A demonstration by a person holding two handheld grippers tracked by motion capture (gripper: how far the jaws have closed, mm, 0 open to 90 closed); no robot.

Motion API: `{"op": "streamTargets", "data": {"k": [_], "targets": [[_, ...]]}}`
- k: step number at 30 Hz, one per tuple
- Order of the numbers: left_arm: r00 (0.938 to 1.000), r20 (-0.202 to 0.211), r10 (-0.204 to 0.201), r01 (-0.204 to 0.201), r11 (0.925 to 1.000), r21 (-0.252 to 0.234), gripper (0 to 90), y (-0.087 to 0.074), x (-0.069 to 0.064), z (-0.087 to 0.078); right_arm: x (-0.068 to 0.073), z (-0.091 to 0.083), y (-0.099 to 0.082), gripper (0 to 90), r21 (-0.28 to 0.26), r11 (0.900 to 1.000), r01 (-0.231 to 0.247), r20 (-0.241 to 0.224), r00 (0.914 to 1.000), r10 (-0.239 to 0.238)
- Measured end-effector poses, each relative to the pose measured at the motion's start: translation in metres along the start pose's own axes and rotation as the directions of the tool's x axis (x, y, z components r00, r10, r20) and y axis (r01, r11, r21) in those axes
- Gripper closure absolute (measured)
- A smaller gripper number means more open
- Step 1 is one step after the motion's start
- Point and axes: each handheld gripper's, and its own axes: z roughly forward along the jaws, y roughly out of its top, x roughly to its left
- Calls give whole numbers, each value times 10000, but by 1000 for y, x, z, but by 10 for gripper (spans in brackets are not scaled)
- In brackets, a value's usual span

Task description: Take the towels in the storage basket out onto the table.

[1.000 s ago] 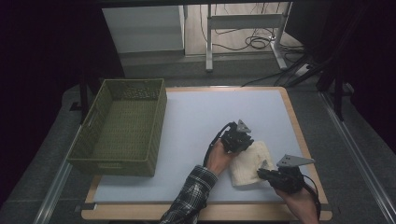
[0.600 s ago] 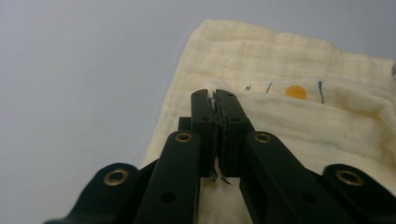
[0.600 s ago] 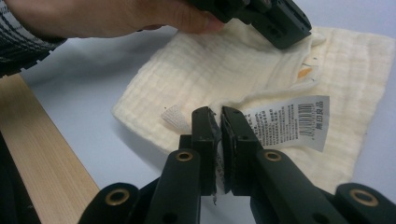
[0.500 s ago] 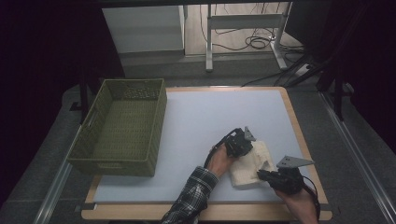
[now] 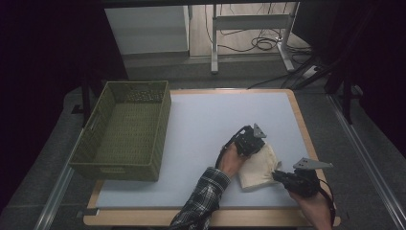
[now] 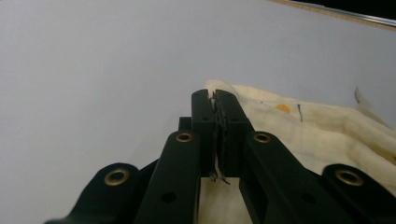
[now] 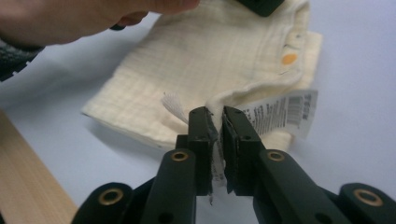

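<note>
both grippers' fingers (image 6: 205, 122) clamped tight

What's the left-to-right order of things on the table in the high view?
Green woven basket → left gripper, shut on the far edge of the cream cloth → right gripper, shut on the cloth's near right edge. The cloth lies between the two grippers.

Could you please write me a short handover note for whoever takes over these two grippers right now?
Left gripper: jaws have just closed, pinching the far edge of the folded cream cloth.
Right gripper: shut on the cloth's near edge, beside its white label.
The cloth lies on the white table mat, right of the green basket, which looks empty.
Done: both edges gripped.
Left: probably lift the cloth and move it, perhaps to the basket.
</note>
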Motion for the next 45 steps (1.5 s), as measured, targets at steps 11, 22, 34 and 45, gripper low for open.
{"op": "streamTargets", "data": {"k": [11,22,34,45], "targets": [[9967,-479,-653,617,9955,-714,506,-2,10,-23,-21,-27,-7,674,-137,9998,-109,1330,9910,126],[9829,-1161,-1428,1384,9893,-451,282,-40,29,-67,-22,-43,7,710,-384,9990,-220,1191,9925,264],[9623,-1570,-2220,2279,9735,203,157,-101,28,-99,8,-13,41,753,-98,9985,530,355,9980,-526],[9467,-2045,-2487,2637,9633,495,114,-149,20,-123,-4,18,28,652,950,9947,393,1005,9937,-488]]}}
